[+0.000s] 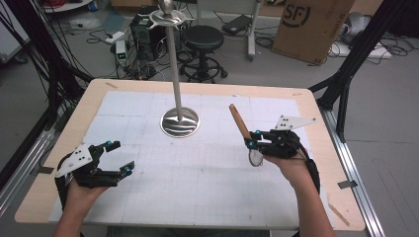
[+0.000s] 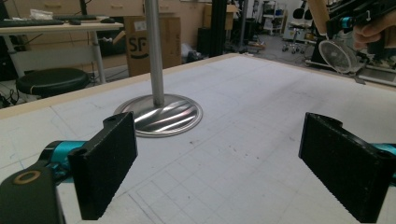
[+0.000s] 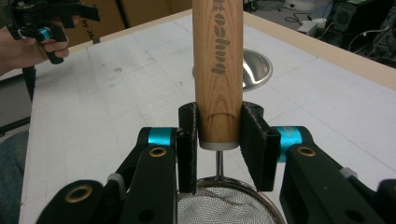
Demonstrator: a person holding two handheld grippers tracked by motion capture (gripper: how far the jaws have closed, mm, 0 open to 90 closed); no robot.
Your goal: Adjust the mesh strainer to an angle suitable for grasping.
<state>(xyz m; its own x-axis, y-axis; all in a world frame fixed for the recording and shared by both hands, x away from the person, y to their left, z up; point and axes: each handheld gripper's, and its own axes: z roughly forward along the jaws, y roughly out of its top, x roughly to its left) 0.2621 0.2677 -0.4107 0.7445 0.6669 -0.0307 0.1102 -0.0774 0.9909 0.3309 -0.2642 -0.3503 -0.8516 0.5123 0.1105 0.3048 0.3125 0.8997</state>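
Right gripper view: a small strainer (image 3: 219, 205) with a wooden handle (image 3: 218, 70) is gripped by the right gripper (image 3: 219, 144), whose black jaws are clamped on either side of the handle's lower end, just above the thin metal neck. The mesh bowl is seen hanging below the jaws, and printed lettering is carried along the handle. From the high view, the strainer (image 1: 247, 136) is held above the right half of the table (image 1: 148, 86), its handle tilted up and away toward the far side and its round mesh end (image 1: 255, 158) close to the person's right hand (image 1: 291, 165). The left gripper (image 1: 118, 158) is held low over the near left part of the gridded white mat (image 1: 197, 182), its jaws spread wide with nothing between them. A metal stand (image 1: 180, 121), made of a round base and an upright pole, is placed near the middle of the far side, well apart from both grippers.
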